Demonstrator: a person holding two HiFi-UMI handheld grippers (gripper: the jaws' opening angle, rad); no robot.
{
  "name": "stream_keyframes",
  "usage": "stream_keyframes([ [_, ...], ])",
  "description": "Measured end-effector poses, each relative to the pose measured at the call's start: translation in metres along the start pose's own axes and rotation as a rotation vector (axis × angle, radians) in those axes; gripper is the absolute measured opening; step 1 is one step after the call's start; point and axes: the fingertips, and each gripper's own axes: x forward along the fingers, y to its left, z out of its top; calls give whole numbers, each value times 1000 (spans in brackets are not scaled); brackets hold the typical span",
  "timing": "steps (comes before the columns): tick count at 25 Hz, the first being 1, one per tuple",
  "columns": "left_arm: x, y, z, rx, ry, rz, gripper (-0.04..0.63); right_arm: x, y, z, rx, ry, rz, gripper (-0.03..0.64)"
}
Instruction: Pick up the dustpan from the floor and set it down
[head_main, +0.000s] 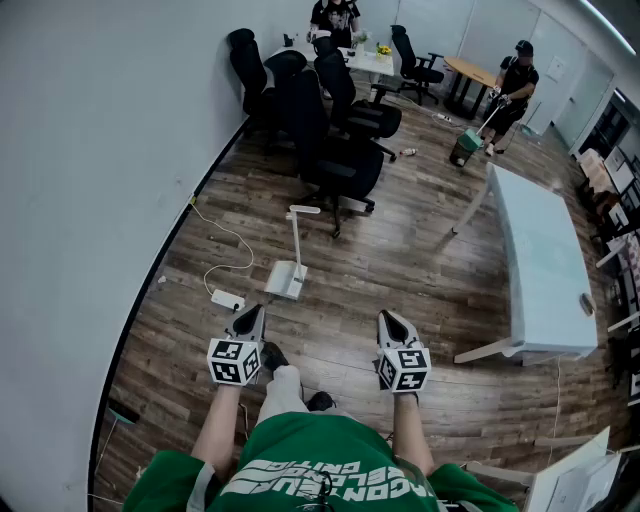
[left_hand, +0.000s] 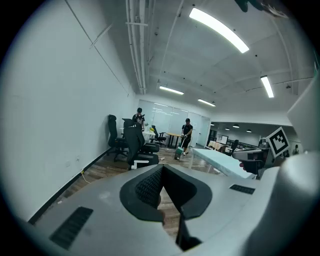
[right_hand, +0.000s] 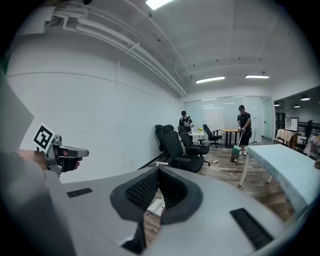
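Note:
A white dustpan (head_main: 287, 277) with a tall upright handle stands on the wood floor near the wall. It is a short way ahead of my left gripper (head_main: 248, 318), which is shut and holds nothing. My right gripper (head_main: 391, 320) hovers level with it, further right, shut and empty too. In the left gripper view the jaws (left_hand: 162, 167) meet at the tip. In the right gripper view, part of the white dustpan (right_hand: 155, 205) shows through the gap under the shut jaws (right_hand: 158, 170). Both grippers are apart from the dustpan.
A white power strip (head_main: 227, 298) with its cable lies left of the dustpan by the wall. Several black office chairs (head_main: 338, 150) stand beyond it. A long white table (head_main: 541, 262) is at the right. Two people (head_main: 512, 88) are at the far end.

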Motion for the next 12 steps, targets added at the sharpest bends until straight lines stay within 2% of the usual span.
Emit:
stream_keyframes([
  [6,8,5,11,-17,-19,4,0,10,6,5,-3,12,13,8],
  [12,32,29,14,-53,-20,0,0,47,6,6,-6,36,13,8],
])
